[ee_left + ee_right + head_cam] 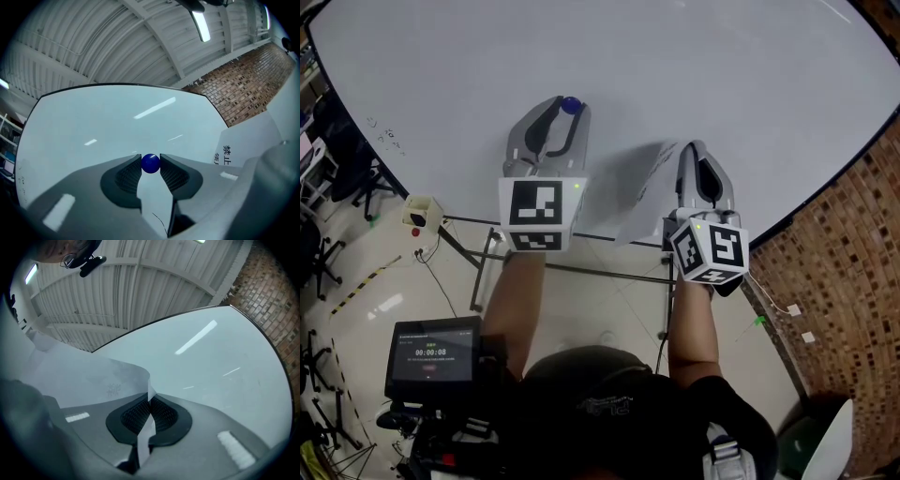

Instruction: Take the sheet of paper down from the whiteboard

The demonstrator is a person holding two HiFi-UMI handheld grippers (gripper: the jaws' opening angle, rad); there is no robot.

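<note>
Two grippers are up at the whiteboard. Our right gripper has its jaws shut tight on one edge of the sheet of paper, which curls away to that gripper's left near the board's lower edge. Our left gripper, just left of the sheet, has its jaws partly apart and clamped on a small blue ball.

A brown brick wall stands at the right, above a pale, glossy floor. Overhead, a ribbed white ceiling carries a lit strip light.
</note>
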